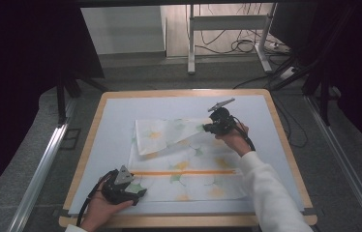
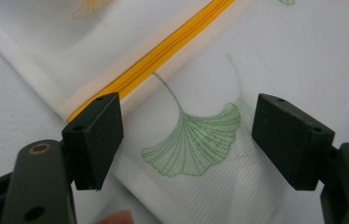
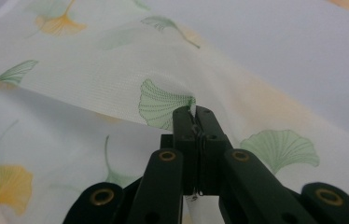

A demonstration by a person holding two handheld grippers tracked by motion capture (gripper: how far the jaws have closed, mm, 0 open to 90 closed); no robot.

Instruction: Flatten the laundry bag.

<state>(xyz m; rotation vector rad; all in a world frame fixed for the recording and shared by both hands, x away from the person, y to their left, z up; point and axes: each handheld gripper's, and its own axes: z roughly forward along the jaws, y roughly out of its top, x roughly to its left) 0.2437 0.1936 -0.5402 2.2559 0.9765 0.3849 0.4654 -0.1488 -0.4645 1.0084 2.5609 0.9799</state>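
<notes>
A white mesh bag (image 1: pixel 188 169) printed with green and yellow ginkgo leaves lies flat on the table, an orange zipper (image 1: pixel 184 172) running across it. My right gripper (image 1: pixel 207 127) is shut on the bag's far right corner (image 3: pixel 182 105) and holds it lifted, so the far part of the bag (image 1: pixel 167 133) folds over toward the left. My left gripper (image 1: pixel 138 190) rests at the bag's near left corner with its jaws open. Between those jaws lies a green leaf print (image 2: pixel 196 140), and the zipper (image 2: pixel 163 51) runs just beyond them.
The bag lies on a pale blue mat (image 1: pixel 116 121) over a wooden table whose rim (image 1: pixel 84 159) shows all round. Behind the table stand a metal frame (image 1: pixel 191 43) and floor cables (image 1: pixel 242 46). A rail (image 1: pixel 41 169) runs along the left.
</notes>
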